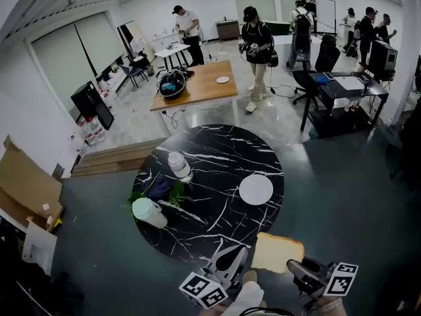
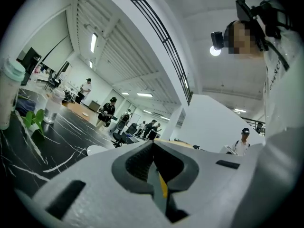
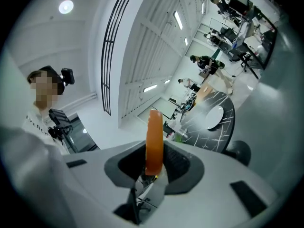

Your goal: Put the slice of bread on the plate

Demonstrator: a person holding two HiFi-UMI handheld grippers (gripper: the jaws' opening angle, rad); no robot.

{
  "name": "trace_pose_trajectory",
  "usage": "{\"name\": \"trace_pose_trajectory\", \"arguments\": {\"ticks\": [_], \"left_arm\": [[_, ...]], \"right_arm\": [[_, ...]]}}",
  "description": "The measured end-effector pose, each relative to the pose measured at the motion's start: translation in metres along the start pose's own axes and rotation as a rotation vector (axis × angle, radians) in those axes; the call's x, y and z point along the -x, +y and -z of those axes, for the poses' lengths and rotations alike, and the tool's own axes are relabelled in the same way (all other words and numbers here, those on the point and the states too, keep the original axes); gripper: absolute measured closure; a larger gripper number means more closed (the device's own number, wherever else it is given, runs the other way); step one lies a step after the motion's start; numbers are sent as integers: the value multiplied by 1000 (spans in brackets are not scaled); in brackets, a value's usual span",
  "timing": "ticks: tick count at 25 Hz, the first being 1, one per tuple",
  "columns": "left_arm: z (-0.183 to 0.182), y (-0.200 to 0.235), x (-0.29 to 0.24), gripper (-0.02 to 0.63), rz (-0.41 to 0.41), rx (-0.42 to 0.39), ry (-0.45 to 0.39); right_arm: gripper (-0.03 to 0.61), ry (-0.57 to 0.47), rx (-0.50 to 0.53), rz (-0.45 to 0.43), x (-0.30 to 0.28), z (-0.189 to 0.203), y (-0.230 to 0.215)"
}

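The big round black marble table (image 1: 217, 150) holds a round white plate (image 1: 256, 189). The right gripper (image 1: 291, 264) pinches the tan slice of bread (image 1: 276, 251) by the table's near edge, apart from the plate. The left gripper (image 1: 238, 249) is closed and empty.

Bread slice (image 1: 277, 252) aloft, short of plate (image 1: 256, 189)

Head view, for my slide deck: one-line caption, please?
Right hand-held gripper holds bread slice over marble table's near edge; white plate empty.

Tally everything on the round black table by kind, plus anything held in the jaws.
Plate: 1
Water bottle: 1
Lidded cup: 1
Leafy green bunch: 1
Bread slice, held: 1
Total: 5
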State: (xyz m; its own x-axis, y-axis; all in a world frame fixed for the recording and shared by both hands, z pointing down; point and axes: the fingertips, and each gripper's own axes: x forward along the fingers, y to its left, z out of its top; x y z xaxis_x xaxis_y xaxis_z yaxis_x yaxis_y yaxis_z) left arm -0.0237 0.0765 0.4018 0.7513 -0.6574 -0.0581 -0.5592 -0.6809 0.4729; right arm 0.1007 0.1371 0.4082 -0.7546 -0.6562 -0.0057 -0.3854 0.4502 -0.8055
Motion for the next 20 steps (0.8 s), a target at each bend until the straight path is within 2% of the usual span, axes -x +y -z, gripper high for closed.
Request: {"name": "trace_pose_trajectory", "arguments": {"ticks": [9,20], "left_arm": [[-10,44,-51,606,9,-2,31],[-16,109,-89,606,-3,22,74]], "right_arm": [[486,-2,-16,32,-35,-38,-40],[488,12,-51,73,-92,-73,-89]]}}
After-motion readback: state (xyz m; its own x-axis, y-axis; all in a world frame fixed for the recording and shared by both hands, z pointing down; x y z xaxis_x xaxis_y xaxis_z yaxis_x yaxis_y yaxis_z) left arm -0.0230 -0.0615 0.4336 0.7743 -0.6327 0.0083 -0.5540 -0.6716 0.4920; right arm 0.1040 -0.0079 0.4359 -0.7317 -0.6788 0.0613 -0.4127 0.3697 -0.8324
